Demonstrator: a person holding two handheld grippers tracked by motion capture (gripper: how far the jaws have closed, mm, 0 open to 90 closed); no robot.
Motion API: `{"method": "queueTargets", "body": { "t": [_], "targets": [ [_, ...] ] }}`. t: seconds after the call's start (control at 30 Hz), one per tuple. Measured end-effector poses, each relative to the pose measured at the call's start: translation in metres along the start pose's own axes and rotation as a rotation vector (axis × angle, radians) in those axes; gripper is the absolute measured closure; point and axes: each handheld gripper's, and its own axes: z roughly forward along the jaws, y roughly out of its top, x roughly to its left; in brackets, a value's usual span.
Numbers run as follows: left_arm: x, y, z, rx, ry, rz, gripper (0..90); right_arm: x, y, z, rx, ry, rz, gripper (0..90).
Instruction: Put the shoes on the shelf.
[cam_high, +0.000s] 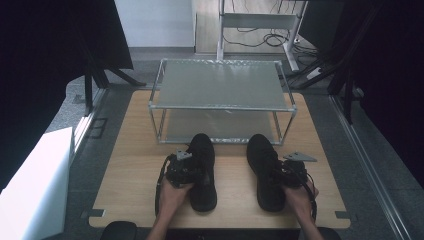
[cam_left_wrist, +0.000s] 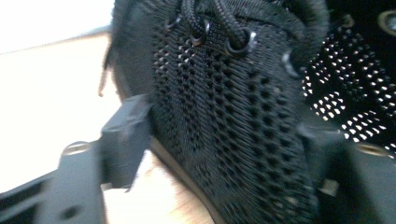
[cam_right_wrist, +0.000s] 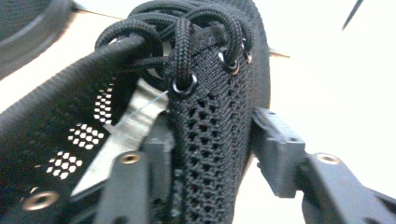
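Two black shoes are set side by side near the table's (cam_high: 125, 150) front edge, short of the wire shelf (cam_high: 220, 85). The left shoe (cam_high: 202, 170) is grasped by the left gripper (cam_high: 192, 172), the right shoe (cam_high: 265, 172) by the right gripper (cam_high: 282, 175); bare wood is left at both outer sides.

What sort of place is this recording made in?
Probably a lab or workshop set up for recording: a wooden table bearing a metal-framed rack, loose cables on the floor behind, and dark curtains either side.

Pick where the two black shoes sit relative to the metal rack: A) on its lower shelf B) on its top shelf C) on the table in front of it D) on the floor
C: in the high view the left shoe and right shoe lie on the wooden table, toes toward the metal rack, whose shelves are bare.
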Motion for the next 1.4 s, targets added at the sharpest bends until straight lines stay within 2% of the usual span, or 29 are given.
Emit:
{"method": "queueTargets", "body": {
  "t": [0.07, 0.1, 0.17, 0.2, 0.23, 0.27, 0.33, 0.37, 0.4, 0.43, 0.5, 0.63, 0.73, 0.8, 0.87, 0.9, 0.93, 0.97, 1.03, 1.17, 1.4],
  "targets": [
    [0.003, 0.0, -0.002, 0.001, -0.006, -0.005, 47.5, 0.0, 0.001, 0.0, -0.005, -0.021, -0.013, 65.9],
    [0.004, -0.001, -0.003, 0.0, -0.005, -0.005, 47.5, 0.0, 0.001, 0.0, -0.008, -0.028, -0.014, 68.6],
    [0.007, -0.001, -0.005, 0.001, 0.004, -0.008, 55.3, -0.002, 0.001, -0.001, -0.018, -0.028, 0.0, 71.8],
    [0.009, -0.001, -0.006, 0.0, 0.004, -0.018, 58.8, -0.004, 0.0, -0.001, -0.024, -0.017, 0.018, 72.3],
    [0.011, -0.002, -0.007, -0.005, 0.003, -0.035, 64.8, -0.008, -0.002, -0.002, -0.041, 0.006, 0.062, 73.1],
    [0.014, -0.004, -0.008, -0.014, -0.001, -0.057, 64.8, -0.008, -0.002, -0.002, -0.041, 0.006, 0.062, 73.1],
    [0.022, -0.007, -0.011, -0.035, -0.012, -0.102, 70.7, -0.014, -0.003, -0.003, -0.049, 0.032, 0.111, 74.3],
    [0.026, -0.009, -0.012, -0.046, -0.016, -0.121, 76.6, -0.019, -0.004, -0.004, -0.061, 0.058, 0.163, 74.9],
    [0.031, -0.011, -0.014, -0.058, -0.019, -0.146, 76.6, -0.019, -0.004, -0.004, -0.061, 0.058, 0.163, 74.9],
    [0.036, -0.014, -0.015, -0.068, -0.038, -0.18, 78.2, -0.022, -0.005, -0.004, -0.063, 0.072, 0.19, 75.2],
    [0.046, -0.019, -0.015, -0.09, -0.092, -0.228, 79.1, -0.026, -0.006, -0.005, -0.071, 0.091, 0.231, 75.4],
    [0.049, -0.021, -0.015, -0.107, -0.115, -0.238, 80.2, -0.033, -0.009, -0.006, -0.089, 0.133, 0.313, 76.1],
    [0.054, -0.02, -0.013, -0.111, -0.188, -0.286, 80.8, -0.038, -0.012, -0.006, -0.095, 0.193, 0.385, 76.6],
    [0.055, -0.02, -0.013, -0.114, -0.211, -0.303, 80.9, -0.04, -0.014, -0.006, -0.094, 0.246, 0.45, 76.7],
    [0.054, -0.018, -0.016, -0.122, -0.205, -0.308, 80.9, -0.041, -0.014, -0.006, -0.098, 0.257, 0.457, 76.7],
    [0.053, -0.017, -0.017, -0.124, -0.197, -0.305, 81.0, -0.041, -0.013, -0.008, -0.107, 0.282, 0.485, 76.8],
    [0.053, -0.016, -0.019, -0.123, -0.192, -0.3, 81.0, -0.041, -0.013, -0.008, -0.107, 0.282, 0.485, 76.8],
    [0.052, -0.015, -0.02, -0.124, -0.189, -0.297, 81.1, -0.041, -0.012, -0.01, -0.124, 0.311, 0.502, 76.8],
    [0.051, -0.015, -0.022, -0.133, -0.189, -0.307, 81.1, -0.04, -0.012, -0.01, -0.131, 0.323, 0.512, 76.8],
    [0.051, -0.014, -0.026, -0.156, -0.243, -0.343, 81.1, -0.035, -0.009, -0.014, -0.148, 0.369, 0.528, 76.8],
    [0.041, -0.007, -0.038, -0.184, -0.258, -0.329, 81.1, -0.025, -0.002, -0.019, -0.176, 0.445, 0.561, 76.7]
  ]
}}
